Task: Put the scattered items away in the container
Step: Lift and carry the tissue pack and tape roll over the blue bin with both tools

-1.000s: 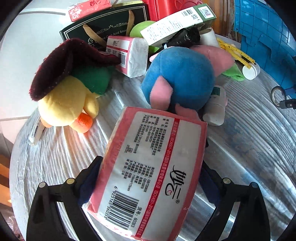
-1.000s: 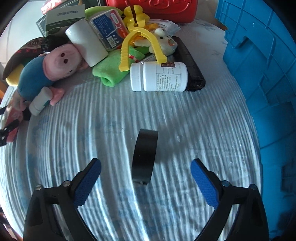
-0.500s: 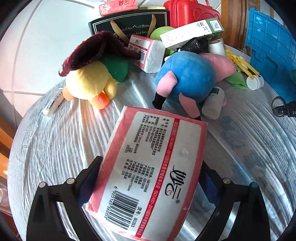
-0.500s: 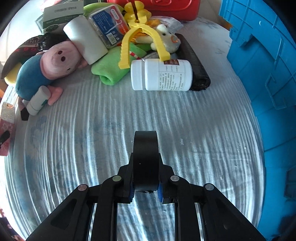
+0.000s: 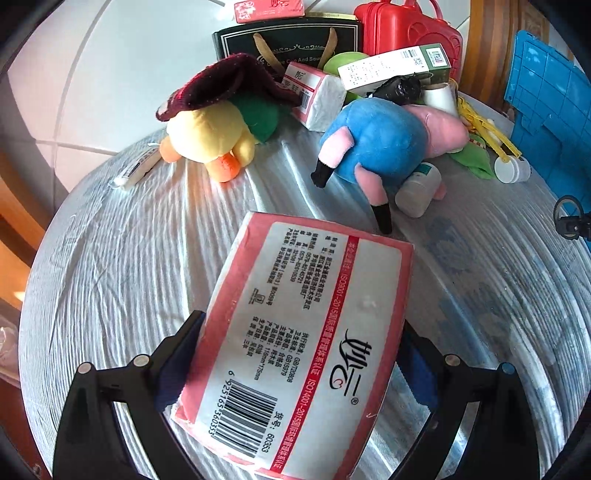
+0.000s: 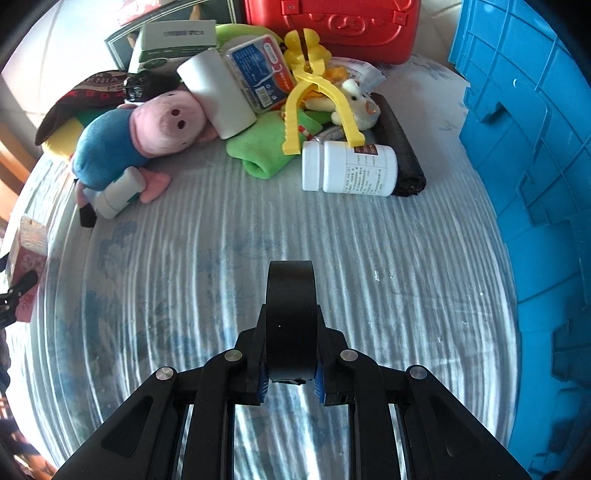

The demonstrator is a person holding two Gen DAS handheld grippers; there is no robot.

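Right claw [image 6: 290, 373] is clenched on a black tape roll [image 6: 291, 317], which stands on edge between its blue pads at the lower middle of the right wrist view, above the striped tabletop [image 6: 207, 258]. Left claw [image 5: 295, 369] is grasping a pink and white tissue pack [image 5: 295, 347], pressed between its two pads and filling the lower middle of the left wrist view, barcode side facing the camera.

Beyond the tape roll, a white pill bottle [image 6: 349, 168] lies on its side in the upper middle, just beside a black rolled bundle [image 6: 400, 147] and under the tip of yellow plastic tongs [image 6: 317, 110]. Left of them lie a green cloth [image 6: 266, 147], a white paper roll [image 6: 218, 94] and a pink and blue plush pig [image 6: 136, 140], with a small white bottle [image 6: 116, 192] against its legs. A red case [image 6: 332, 26] sits at the top edge. The blue crate [image 6: 535, 147] fills the right side of the frame.

In the left wrist view, a yellow plush duck [image 5: 210, 136] under a dark red knit hat [image 5: 221, 85] lies at the upper left.
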